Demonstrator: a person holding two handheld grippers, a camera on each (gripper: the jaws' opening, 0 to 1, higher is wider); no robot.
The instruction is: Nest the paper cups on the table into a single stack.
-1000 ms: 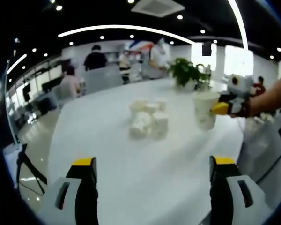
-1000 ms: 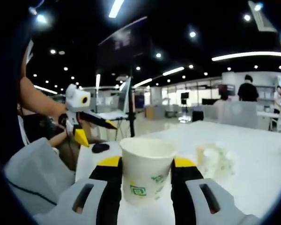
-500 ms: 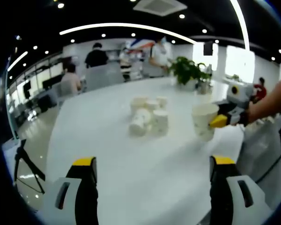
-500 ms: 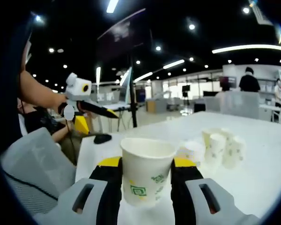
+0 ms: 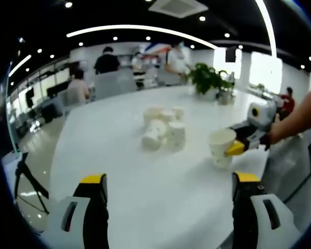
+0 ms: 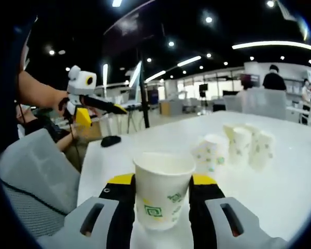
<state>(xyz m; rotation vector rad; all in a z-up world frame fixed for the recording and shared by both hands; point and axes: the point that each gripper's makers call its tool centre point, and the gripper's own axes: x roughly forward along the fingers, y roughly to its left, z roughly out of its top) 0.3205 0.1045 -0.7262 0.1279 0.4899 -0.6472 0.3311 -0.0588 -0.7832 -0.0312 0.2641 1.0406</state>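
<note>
Now the right gripper point(image 6: 161, 193), pinching a paper cup point(image 6: 162, 189) at lower centre, has come lower toward the table point(image 5: 145, 176), so I judge it starts the stack, while the left gripper point(image 5: 168, 207) waits spread, with the other cups point(image 5: 163, 129) clustered mid-frame.

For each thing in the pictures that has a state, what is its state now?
Left claw: open, empty.
Right claw: shut on the held paper cup.
Held paper cup: upright, mouth up, empty.
Cluster of paper cups: separate on the white table, not stacked; one lies on its side.
</note>
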